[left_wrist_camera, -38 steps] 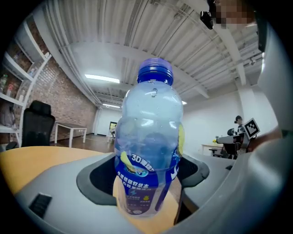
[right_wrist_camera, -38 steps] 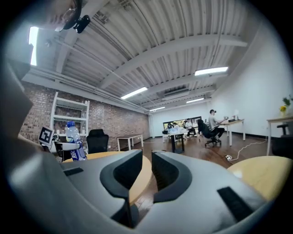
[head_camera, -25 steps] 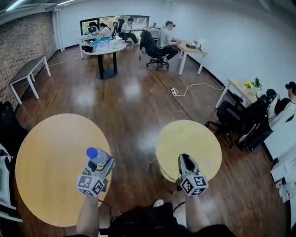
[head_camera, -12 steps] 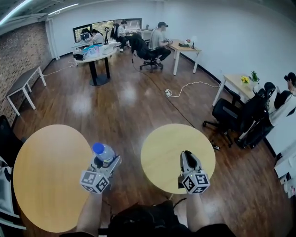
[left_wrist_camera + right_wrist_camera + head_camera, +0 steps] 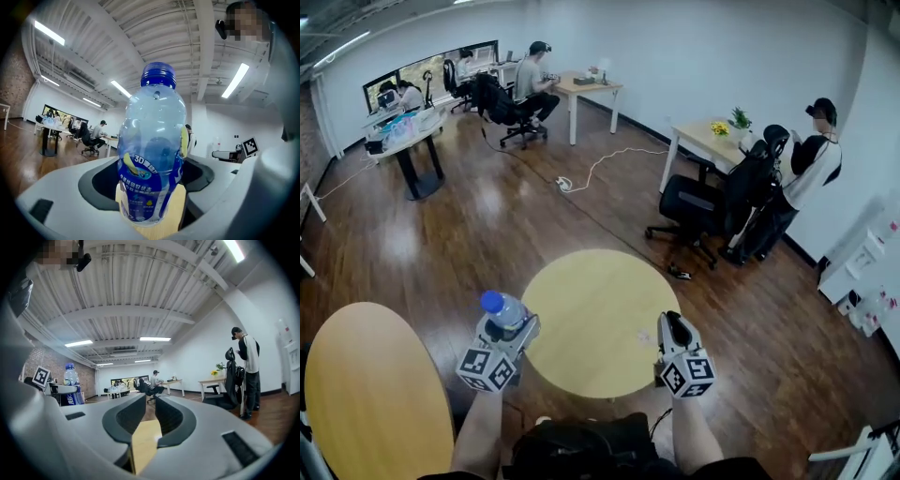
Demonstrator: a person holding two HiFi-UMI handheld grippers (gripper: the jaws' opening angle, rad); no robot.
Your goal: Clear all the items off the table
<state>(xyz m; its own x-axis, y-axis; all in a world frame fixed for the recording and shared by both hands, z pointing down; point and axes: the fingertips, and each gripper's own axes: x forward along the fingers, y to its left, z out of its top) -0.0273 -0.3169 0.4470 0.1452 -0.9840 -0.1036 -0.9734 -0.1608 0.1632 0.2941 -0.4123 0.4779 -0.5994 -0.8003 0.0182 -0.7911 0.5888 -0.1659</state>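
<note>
A clear water bottle with a blue cap and blue label stands upright in my left gripper, which is shut on its lower body. In the left gripper view the bottle fills the middle, pinched between both jaws of the gripper. My right gripper hovers over the near right rim of the small round wooden table. Its jaws stand together with only a thin slit and nothing in it, as the right gripper view of the gripper shows. That view also catches the bottle at far left.
A larger round wooden table lies at the lower left. Black office chairs and a person stand at the right by a small desk. More people sit at desks far back. The floor is dark wood.
The head view has swung to the right, so both round tables slid left in the picture. Both grippers kept their hold and now hang over the small table's near edge.
</note>
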